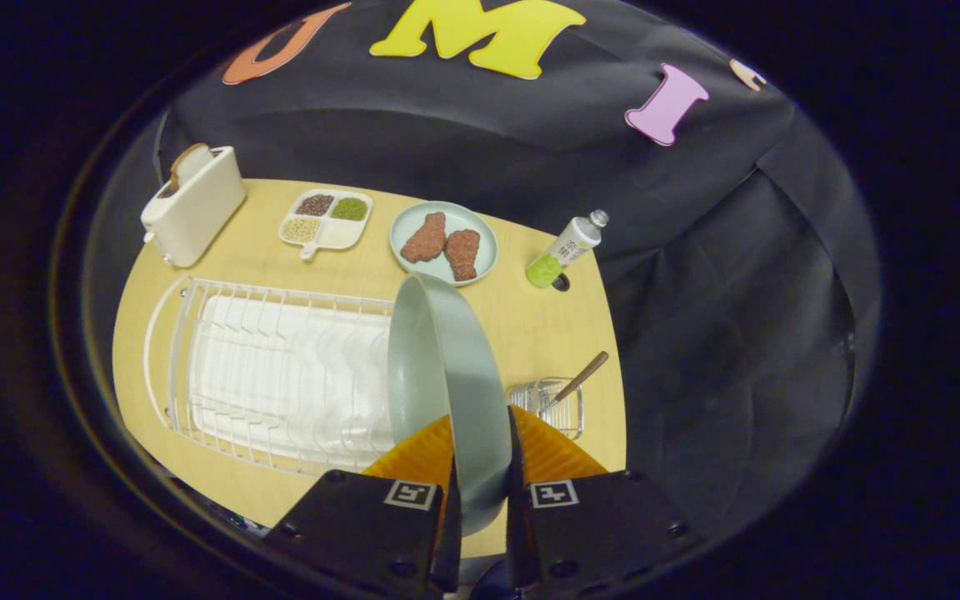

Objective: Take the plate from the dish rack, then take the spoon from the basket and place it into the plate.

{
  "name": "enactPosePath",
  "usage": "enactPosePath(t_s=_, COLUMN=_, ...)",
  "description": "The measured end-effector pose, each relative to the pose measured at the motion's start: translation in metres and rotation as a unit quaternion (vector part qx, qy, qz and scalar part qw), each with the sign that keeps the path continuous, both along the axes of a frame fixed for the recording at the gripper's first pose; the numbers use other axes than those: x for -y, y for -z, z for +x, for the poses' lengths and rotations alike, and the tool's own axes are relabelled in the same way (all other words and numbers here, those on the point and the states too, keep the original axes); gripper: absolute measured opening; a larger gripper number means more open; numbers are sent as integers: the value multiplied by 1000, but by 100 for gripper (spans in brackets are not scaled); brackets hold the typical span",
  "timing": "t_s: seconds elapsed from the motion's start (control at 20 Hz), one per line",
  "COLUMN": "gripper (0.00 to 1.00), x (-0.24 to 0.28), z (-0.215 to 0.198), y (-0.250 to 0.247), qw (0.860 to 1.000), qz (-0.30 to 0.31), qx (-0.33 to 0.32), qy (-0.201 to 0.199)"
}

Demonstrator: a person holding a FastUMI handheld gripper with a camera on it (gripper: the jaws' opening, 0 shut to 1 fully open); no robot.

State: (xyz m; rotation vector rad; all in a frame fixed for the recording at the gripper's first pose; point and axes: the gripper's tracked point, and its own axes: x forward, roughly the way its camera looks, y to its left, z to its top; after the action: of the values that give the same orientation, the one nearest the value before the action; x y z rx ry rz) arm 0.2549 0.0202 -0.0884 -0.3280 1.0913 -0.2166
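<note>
My gripper is shut on the rim of a pale green plate, which stands on edge between the fingers, lifted above the white wire dish rack. The plate's hollow side faces the rack. To the right of the fingers, a small wire basket sits on the table with a brown-handled spoon leaning out of it toward the far right. The plate hides the rack's right end and part of the basket.
On the wooden table beyond the rack: a white toaster with bread, a divided dish of beans, a second green plate with two meat pieces, and a lying bottle. Table edge runs close right of the basket.
</note>
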Motion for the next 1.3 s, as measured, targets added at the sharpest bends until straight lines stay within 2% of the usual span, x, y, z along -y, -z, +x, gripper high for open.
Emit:
enactPosePath(t_s=0.3, gripper=28, x=-8, z=-85, y=29, qw=994, qz=92, qx=22, qy=-61)
enactPosePath(t_s=0.55, gripper=28, x=-11, z=-137, y=86, qw=980, qz=187, qx=10, qy=-65)
enactPosePath(t_s=0.75, gripper=28, x=-17, z=-162, y=115, qw=965, qz=253, qx=8, qy=-64)
enactPosePath(t_s=1.05, gripper=28, x=-9, z=-171, y=164, qw=968, qz=246, qx=12, qy=-48)
enactPosePath(t_s=1.15, gripper=29, x=-15, z=-178, y=174, qw=957, qz=286, qx=-2, qy=-44)
enactPosePath(t_s=1.3, gripper=33, x=0, z=-181, y=191, qw=953, qz=300, qx=-6, qy=-31)
